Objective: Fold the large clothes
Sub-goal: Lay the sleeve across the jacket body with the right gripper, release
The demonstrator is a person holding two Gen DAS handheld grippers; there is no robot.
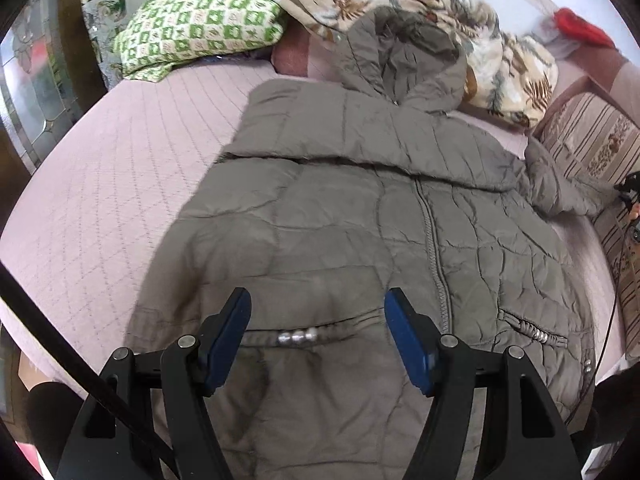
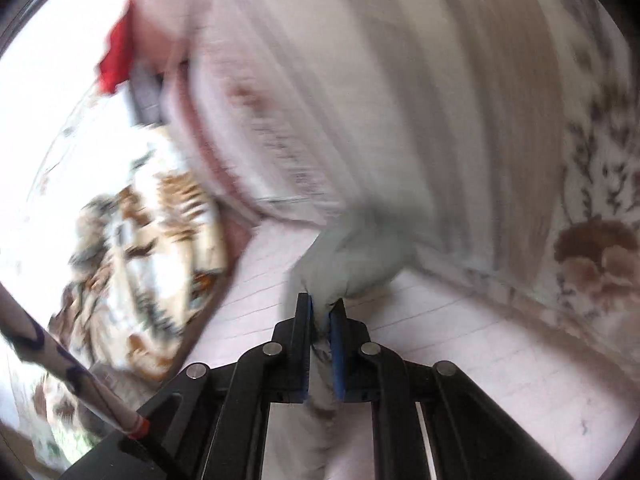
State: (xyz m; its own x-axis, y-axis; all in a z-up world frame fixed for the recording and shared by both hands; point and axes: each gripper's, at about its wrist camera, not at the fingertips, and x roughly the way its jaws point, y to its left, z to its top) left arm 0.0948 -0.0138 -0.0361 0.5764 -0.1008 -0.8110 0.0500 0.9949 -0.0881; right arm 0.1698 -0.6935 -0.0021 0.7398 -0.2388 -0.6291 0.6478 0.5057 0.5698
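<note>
Right tongs (image 2: 320, 312) pinch a blurred grey sleeve (image 2: 352, 256) of the jacket (image 1: 340, 216); left tongs (image 1: 318, 308) gape wide above its hem, which is cut off below.

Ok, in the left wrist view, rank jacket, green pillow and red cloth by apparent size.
1. Jacket, largest by far, though also nearest the camera.
2. Green pillow.
3. Red cloth, smallest, but farthest away.

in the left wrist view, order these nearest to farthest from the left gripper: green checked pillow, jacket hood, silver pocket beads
1. silver pocket beads, between the left gripper fingers
2. jacket hood, straight ahead, mid-bed
3. green checked pillow, far left, at the bed's head
</note>
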